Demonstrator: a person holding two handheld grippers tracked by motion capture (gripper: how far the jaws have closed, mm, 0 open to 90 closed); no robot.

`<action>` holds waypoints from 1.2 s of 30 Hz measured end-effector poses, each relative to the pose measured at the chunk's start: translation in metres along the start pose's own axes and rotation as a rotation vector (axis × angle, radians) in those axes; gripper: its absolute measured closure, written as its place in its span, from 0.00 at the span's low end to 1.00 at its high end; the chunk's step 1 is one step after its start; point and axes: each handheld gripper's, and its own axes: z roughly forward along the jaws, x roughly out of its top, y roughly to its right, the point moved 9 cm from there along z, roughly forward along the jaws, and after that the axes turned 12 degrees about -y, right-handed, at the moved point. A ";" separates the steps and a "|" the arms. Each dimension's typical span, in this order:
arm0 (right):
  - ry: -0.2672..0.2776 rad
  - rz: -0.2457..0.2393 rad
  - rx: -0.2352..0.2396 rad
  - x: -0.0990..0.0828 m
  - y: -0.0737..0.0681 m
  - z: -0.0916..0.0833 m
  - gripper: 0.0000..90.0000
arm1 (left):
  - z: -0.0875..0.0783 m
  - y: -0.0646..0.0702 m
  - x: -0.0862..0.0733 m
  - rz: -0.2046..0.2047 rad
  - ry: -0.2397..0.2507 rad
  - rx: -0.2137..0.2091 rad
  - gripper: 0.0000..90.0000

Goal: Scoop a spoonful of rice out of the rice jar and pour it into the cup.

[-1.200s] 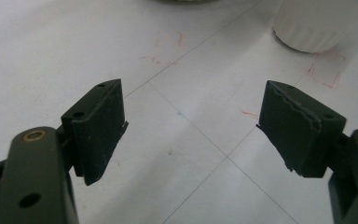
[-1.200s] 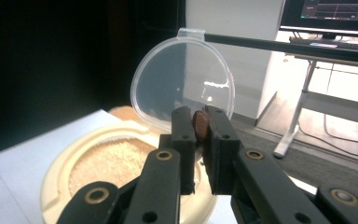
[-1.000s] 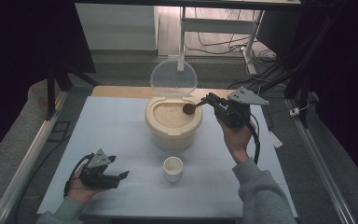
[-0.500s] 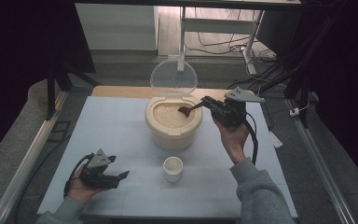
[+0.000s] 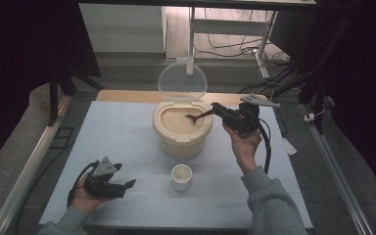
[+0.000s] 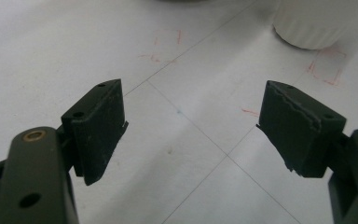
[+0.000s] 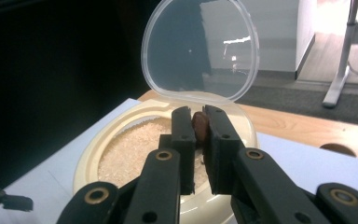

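Gripping the spoon (image 5: 199,116) by its stiff handle, your right gripper (image 5: 221,110) dips it into the rice container (image 5: 182,131), loose grains spilling easily; left gripper (image 5: 127,185) idles agape, below-left.

i see a cream rice container (image 5: 182,134) with a clear lid (image 5: 182,82), pale rice (image 5: 175,119), a dark brown spoon (image 5: 199,116), a white ribbed cup (image 5: 181,176), black grippers, and faint red marks (image 6: 328,67) on the pale blue-white mat (image 5: 112,142).
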 end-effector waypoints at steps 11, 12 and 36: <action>-0.007 0.169 0.061 -0.007 0.009 0.003 0.92 | -0.001 0.000 0.000 0.001 0.003 -0.001 0.25; -0.005 0.187 0.066 -0.007 0.011 0.003 0.92 | -0.001 0.000 0.000 0.001 0.003 -0.001 0.25; 0.038 0.416 0.167 -0.015 0.033 -0.002 0.92 | -0.001 0.000 0.001 0.005 0.004 0.002 0.25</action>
